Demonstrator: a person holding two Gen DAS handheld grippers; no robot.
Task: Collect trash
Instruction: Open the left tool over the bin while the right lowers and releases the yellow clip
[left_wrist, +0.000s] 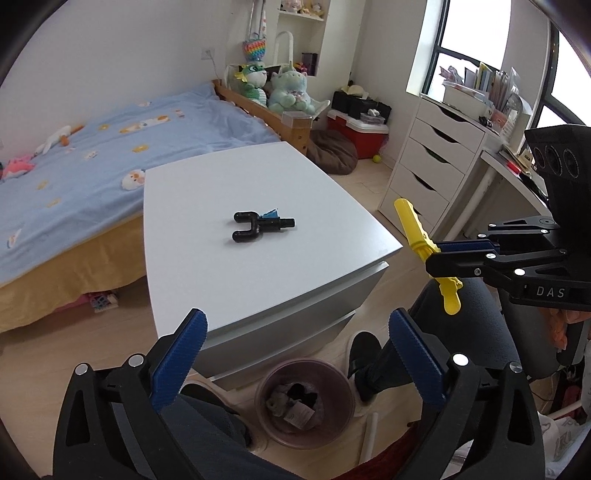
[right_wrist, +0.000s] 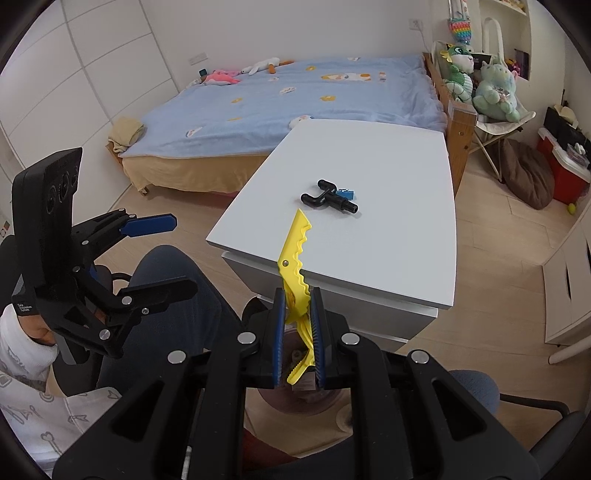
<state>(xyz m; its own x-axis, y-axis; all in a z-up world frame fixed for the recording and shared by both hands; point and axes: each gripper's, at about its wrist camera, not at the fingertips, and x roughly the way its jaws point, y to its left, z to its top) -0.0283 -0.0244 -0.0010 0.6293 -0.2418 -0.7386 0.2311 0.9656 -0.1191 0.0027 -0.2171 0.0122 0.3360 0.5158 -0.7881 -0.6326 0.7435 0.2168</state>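
Right wrist view: right gripper (right_wrist: 298, 325) fingers clamp the yellow hair clip (right_wrist: 293, 254) at its hinge end, above the trash bin (left_wrist: 304, 400). Light, stiff, slippery plastic. Left gripper (left_wrist: 295, 354) fingers gape, empty.

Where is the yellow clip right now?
Clamped in the right gripper, the yellow clip hangs off the white table's near edge, above the trash bin.

Bedroom, bed (left_wrist: 92, 147), plush toys (left_wrist: 288, 90), drawers (left_wrist: 432, 162)
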